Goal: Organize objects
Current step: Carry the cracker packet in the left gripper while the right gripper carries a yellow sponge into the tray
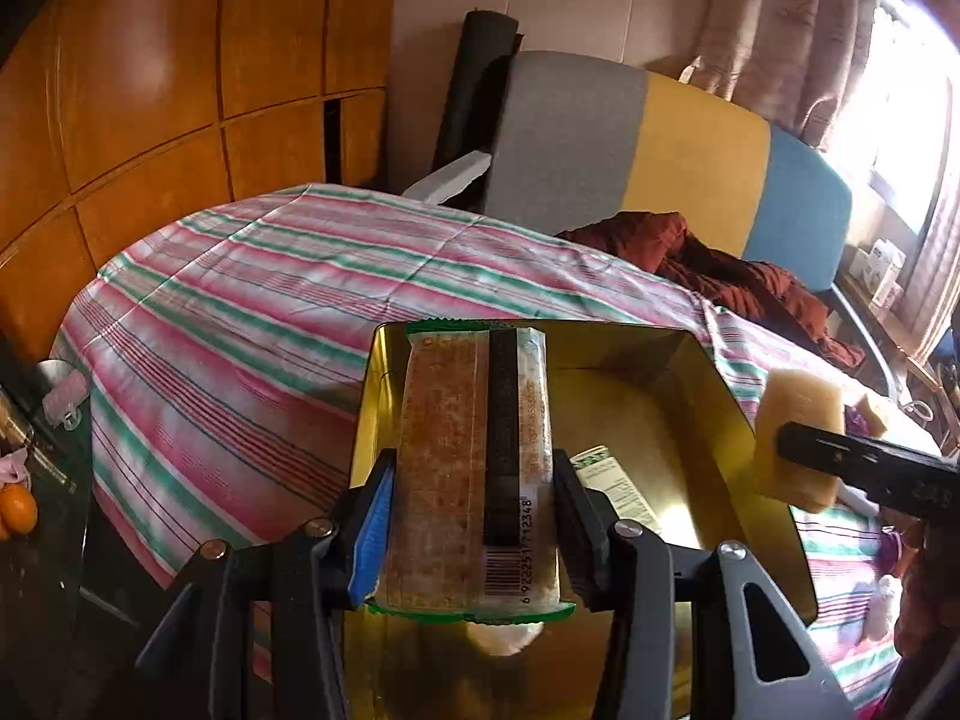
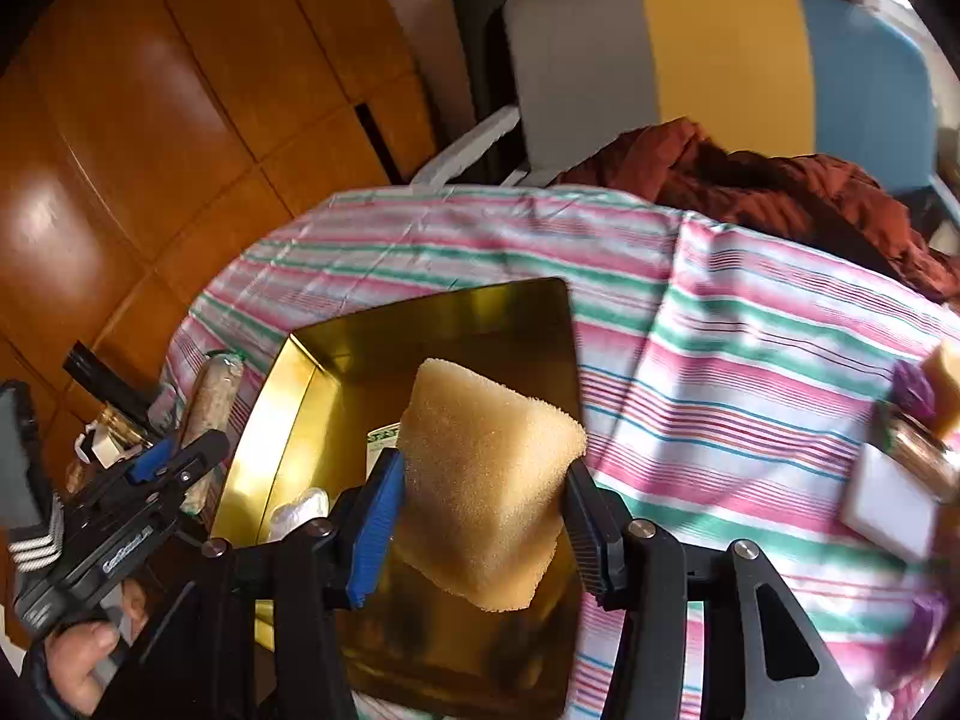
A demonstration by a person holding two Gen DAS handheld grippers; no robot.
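Observation:
My left gripper [image 1: 474, 480] is shut on a long clear-wrapped snack packet [image 1: 456, 456] with green ends and a barcode, held lengthwise above the open gold tin [image 1: 720, 414]. A small green-and-white labelled packet [image 1: 612, 483] and a white wrapped item [image 1: 504, 639] lie inside the tin. In the right wrist view my right gripper [image 2: 483, 474] is shut on a yellow sponge block [image 2: 492, 468], which hangs over the gold tin [image 2: 312, 372]. The left gripper [image 2: 180, 450] with its snack packet [image 2: 213, 402] shows at the tin's left side. The sponge [image 1: 792, 402] also appears at the tin's right edge.
The tin sits on a pink, green and white striped tablecloth [image 2: 720, 360]. A white block [image 2: 888, 504], a jar [image 2: 924, 450] and purple items [image 2: 912, 396] lie at the right. A red-brown cloth [image 2: 780, 192] and a grey-yellow-blue chair back [image 2: 720, 48] stand behind; a person's hand [image 2: 78, 654] is at the lower left.

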